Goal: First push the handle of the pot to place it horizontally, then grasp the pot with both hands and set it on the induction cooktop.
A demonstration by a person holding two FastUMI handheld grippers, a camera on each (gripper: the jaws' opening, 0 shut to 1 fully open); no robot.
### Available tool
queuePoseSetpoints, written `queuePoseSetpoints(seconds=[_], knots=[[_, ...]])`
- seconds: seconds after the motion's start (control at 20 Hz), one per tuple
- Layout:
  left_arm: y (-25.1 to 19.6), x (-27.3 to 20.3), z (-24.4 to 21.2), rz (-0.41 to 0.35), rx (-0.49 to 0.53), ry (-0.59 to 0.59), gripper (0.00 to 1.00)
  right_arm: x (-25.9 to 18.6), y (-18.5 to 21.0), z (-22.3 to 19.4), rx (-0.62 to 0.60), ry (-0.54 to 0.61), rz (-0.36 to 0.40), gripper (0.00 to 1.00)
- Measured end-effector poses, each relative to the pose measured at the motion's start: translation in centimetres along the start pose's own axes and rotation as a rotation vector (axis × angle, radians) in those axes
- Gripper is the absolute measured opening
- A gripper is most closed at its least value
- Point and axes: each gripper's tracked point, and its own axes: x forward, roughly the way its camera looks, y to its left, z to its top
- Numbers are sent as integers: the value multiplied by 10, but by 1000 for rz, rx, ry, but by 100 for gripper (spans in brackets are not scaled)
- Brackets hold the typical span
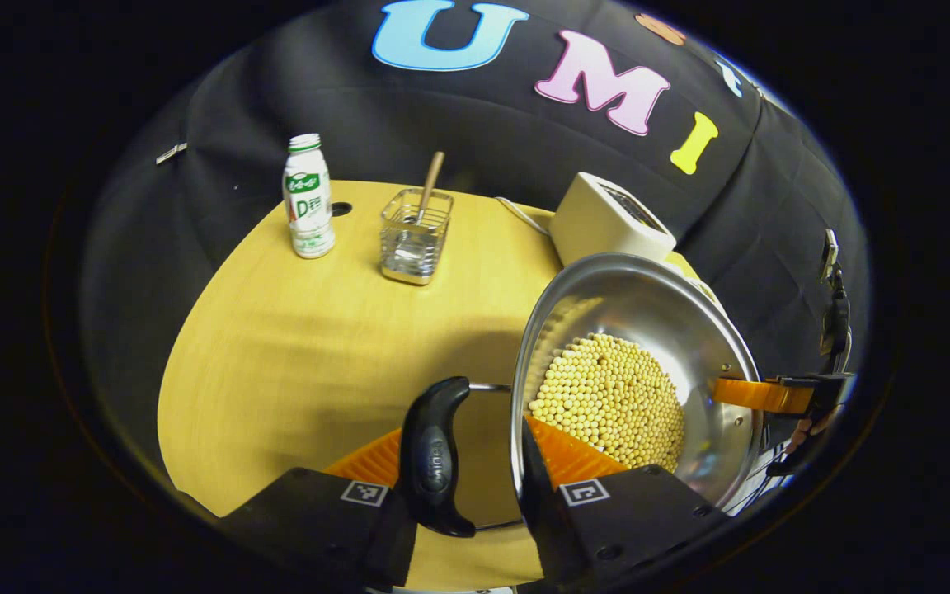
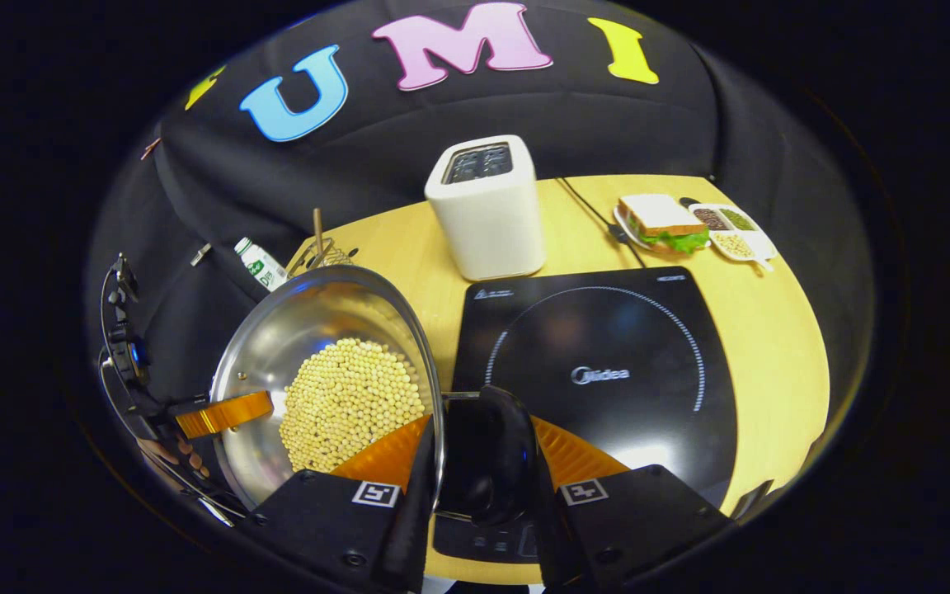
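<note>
Lot seen from beside the wooden table (image 1: pixel 293 346), taken left to right with the white toaster (image 2: pixel 487 210) as the marker. Far left of the toaster: a white plastic bottle (image 1: pixel 308 196) with a green label, print too small to make out, then a wire basket (image 1: pixel 416 238) holding a wooden stick. Left and nearer than the toaster: a steel pot (image 2: pixel 310 346) part-filled with pale yellow beans (image 2: pixel 351 400), held up off the table and tipped so its open mouth faces the cameras. Its two black handles lie roughly level on opposite sides, so the long axis runs left to right. The left gripper (image 1: pixel 475 474) pinches the rim beside the left handle (image 1: pixel 435 454), one finger inside the bowl and one outside. The right gripper (image 2: pixel 483 470) does likewise, its fingers straddling the rim and the right handle (image 2: pixel 491 462). Directly in front of the toaster: a black induction cooktop (image 2: pixel 607 363) with a ring marked on its glass and a pale brand word at centre, its top bare, with the pot's right handle just over its left edge. Right of the toaster: a dark cord, a sandwich (image 2: pixel 660 221) on a plate, and a small divided dish (image 2: pixel 735 231) of grains.
</note>
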Motion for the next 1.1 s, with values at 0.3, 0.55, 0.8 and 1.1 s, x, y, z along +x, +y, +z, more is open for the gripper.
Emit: queuePoseSetpoints(seconds=[0.3,0.55,0.8,1.1], knots=[[-77,22,14,-26,20,-6,61,-19,-73,29,20,-28,-24,55],[-127,51,12,-35,18,11,61,-22,-126,39,28,-22,-47,55],[-159,72,18,-10,15,-3,61,-11,-165,49,47,0,-37,55],[-181,101,15,2,6,23,60,9,-197,54,65,25,-33,55]])
